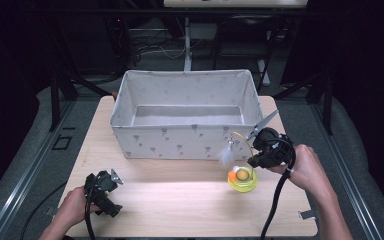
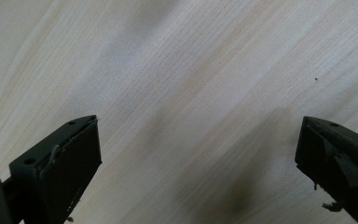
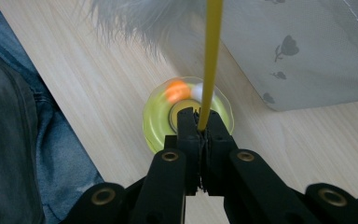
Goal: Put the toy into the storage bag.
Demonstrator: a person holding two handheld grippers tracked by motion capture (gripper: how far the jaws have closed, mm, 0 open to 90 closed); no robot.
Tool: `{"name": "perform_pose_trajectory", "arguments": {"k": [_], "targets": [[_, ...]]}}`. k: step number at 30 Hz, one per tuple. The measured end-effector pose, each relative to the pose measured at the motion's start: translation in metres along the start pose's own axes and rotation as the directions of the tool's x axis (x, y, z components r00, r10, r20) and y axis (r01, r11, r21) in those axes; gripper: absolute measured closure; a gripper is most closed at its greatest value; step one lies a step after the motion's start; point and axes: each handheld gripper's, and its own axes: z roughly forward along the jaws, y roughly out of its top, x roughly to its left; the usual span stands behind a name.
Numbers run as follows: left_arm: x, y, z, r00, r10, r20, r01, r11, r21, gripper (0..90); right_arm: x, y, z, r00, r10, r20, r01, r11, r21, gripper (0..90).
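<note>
Both grippers are black: the left gripper (image 1: 114, 176) carries a small grey three-cornered plate at its 1 o'clock side, the right gripper (image 3: 200, 122) shows brass-coloured rivets along its linked arms. A thick black cable trails from each toward 6 o'clock. The person's forearms are bare; blue jeans show at 9 o'clock in the right gripper view.

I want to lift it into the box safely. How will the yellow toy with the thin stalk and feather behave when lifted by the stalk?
The stalk curves, so it probably bends and sways. The yellow toy looks like light plastic, likely easy to lift. The feather will probably flutter.
</note>
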Motion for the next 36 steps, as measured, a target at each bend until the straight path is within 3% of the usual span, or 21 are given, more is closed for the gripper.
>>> {"name": "perform_pose_trajectory", "arguments": {"k": [9, 36], "targets": [[0.000, 0.000, 0.000, 1.0000, 0.003, 0.000, -0.003, 1.0000, 0.004, 0.2, -0.001, 0.009, -0.007, 0.9997, -0.023, -0.003, 0.024, 0.999, 0.029, 88.1], [0.001, 0.000, 0.001, 1.0000, 0.004, 0.003, -0.004, 1.0000, 0.005, 0.2, -0.003, 0.033, -0.028, 0.9985, -0.047, -0.030, 0.048, 0.998, 0.049, 88.1]]}}
